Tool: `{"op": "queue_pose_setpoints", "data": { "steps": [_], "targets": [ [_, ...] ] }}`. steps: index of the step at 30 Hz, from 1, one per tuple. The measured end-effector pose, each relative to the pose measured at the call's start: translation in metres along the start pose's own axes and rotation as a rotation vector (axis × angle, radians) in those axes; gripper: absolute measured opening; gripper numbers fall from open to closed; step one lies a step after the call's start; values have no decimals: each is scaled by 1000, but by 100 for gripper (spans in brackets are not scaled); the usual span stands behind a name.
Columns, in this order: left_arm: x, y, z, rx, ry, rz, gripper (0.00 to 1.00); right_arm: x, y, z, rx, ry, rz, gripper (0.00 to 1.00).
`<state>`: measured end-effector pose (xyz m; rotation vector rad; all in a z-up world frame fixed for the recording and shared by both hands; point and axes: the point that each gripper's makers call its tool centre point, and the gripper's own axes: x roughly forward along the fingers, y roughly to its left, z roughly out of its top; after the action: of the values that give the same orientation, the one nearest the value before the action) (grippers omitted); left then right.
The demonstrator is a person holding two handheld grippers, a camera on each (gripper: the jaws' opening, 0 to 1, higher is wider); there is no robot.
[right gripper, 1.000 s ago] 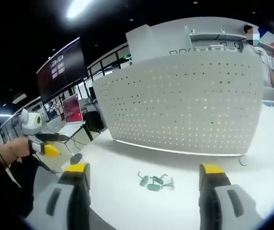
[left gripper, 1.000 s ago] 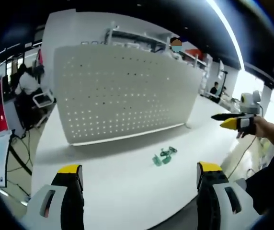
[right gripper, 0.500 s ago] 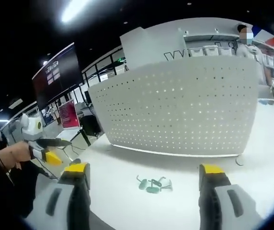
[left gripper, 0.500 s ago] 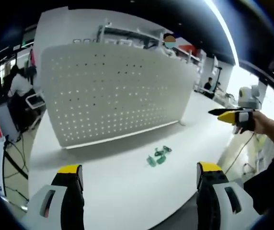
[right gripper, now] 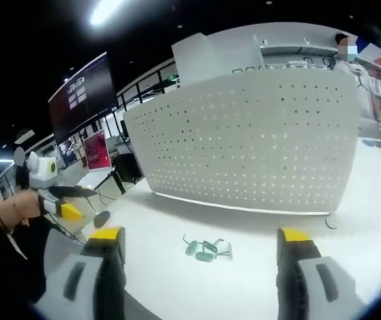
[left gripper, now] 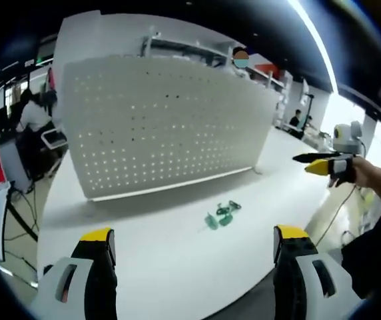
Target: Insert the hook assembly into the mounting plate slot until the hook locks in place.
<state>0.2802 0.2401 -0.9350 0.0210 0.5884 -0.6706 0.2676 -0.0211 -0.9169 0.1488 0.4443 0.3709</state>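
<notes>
Green hooks (left gripper: 220,215) lie in a small cluster on the white counter (left gripper: 164,260), just before the upright perforated mounting plate (left gripper: 164,120), as the left gripper (left gripper: 194,257) and right gripper (right gripper: 200,257) hover well back, jaws spread and empty; a clean start would mean closing on a single hook from the pile, keeping plate and hooks in view

White perforated mounting plate (left gripper: 167,123) stands upright across far side of white tabletop (left gripper: 177,267); small green hook assembly (left gripper: 220,215) lies loose on tabletop just in front of it; left tool (left gripper: 194,247) jaws wide apart, empty; right tool (left gripper: 318,163) hovers far right, hand-held.
</notes>
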Motion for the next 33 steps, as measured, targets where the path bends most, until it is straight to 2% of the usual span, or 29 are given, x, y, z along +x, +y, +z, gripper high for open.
{"op": "queue_pose_setpoints", "data": {
  "steps": [8,13,18,24,28,33],
  "targets": [
    [3,0,-8,3,25,-3,100,8,-2,-15,0,38,4,88],
    [4,2,-14,-5,43,-3,100,16,-6,-31,-75,87,-1,81],
    [5,2,-16,4,58,-7,100,26,-10,-44,-91,115,6,72],
    [10,4,-17,5,64,-11,100,34,-12,-49,-82,125,5,66],
    [17,4,-22,8,89,-19,100,35,-12,-50,-71,122,4,64],
    [22,-1,-24,9,93,-34,100,46,-7,-58,-99,153,23,57]
  ]
}}
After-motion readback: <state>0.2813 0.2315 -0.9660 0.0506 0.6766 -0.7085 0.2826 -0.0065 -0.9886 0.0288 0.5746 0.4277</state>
